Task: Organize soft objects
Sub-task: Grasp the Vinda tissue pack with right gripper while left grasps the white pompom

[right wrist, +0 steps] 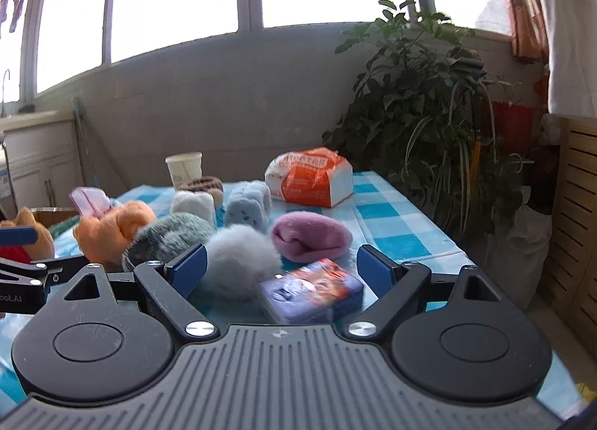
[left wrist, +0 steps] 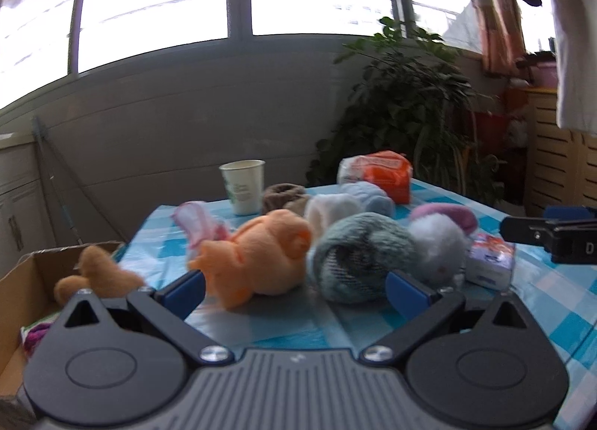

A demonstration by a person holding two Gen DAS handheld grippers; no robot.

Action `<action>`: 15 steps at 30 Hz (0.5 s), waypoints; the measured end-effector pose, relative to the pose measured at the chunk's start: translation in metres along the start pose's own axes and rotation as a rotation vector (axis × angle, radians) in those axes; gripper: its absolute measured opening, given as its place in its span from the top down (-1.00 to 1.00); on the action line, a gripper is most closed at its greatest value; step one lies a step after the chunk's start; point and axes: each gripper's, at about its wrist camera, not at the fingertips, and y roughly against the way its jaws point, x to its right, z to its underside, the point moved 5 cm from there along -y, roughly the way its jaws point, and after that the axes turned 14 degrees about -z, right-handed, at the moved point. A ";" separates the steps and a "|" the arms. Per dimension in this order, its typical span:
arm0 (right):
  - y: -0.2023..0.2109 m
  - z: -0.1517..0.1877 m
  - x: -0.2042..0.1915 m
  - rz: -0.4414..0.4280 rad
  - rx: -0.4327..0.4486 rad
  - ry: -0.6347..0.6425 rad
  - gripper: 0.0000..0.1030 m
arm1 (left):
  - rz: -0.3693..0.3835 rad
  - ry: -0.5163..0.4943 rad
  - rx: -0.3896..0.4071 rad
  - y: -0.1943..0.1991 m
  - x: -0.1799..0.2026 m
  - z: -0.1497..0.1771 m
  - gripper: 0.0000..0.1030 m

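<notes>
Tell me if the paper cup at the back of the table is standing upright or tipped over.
Upright. The paper cup stands on its base on the checked tablecloth, open rim facing up, in both views. Whether it holds anything cannot be told.

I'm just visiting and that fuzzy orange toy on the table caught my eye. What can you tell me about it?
The orange plush toy looks soft and fleecy, lying slumped on its side on the blue checked tablecloth. A grey-green knitted ball presses against one side, and something pink sits just behind it. The open left gripper points toward it without touching. Its face is too blurred to make out.
</notes>
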 end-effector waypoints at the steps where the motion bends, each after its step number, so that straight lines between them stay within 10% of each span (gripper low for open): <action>1: -0.002 0.001 0.004 -0.010 -0.026 0.004 -1.00 | 0.008 -0.010 0.000 0.000 0.005 -0.001 -0.98; 15: -0.051 0.007 0.040 -0.173 -0.262 -0.044 -1.00 | 0.170 -0.119 0.014 -0.003 0.058 -0.020 -0.98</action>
